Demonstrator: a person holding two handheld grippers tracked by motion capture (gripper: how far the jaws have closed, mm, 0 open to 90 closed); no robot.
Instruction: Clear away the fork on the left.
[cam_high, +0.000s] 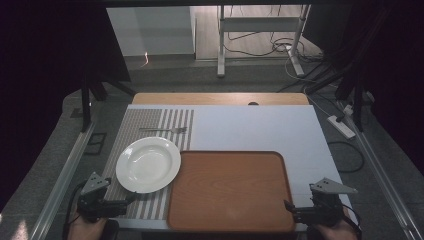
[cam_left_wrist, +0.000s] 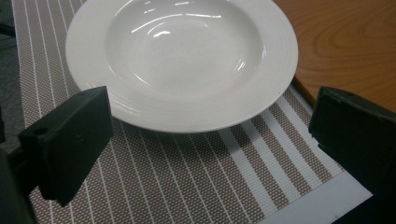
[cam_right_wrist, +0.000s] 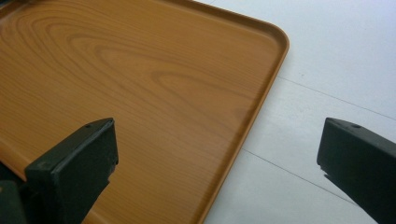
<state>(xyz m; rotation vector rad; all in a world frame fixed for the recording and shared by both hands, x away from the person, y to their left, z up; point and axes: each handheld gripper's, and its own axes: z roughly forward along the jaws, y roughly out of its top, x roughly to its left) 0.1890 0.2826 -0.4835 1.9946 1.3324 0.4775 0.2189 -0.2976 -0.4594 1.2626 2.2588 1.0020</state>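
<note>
The left gripper (cam_high: 131, 199) sits at the near left corner of the table (cam_high: 250, 125), low over a striped mat (cam_high: 150, 205), its jaws spread wide with nothing between them. Just ahead of them lies a white plate (cam_high: 148, 164) — empty, resting on the mat, its near rim close to the jaw tips but not touching. The plate's right edge lies just beside a wooden tray (cam_high: 230, 192). The right gripper (cam_high: 287, 206) waits at the tray's near right corner — jaws also wide apart and empty, one over the tray, the other over the white tabletop. A fork (cam_high: 165, 130) lies on the mat beyond the plate.
</note>
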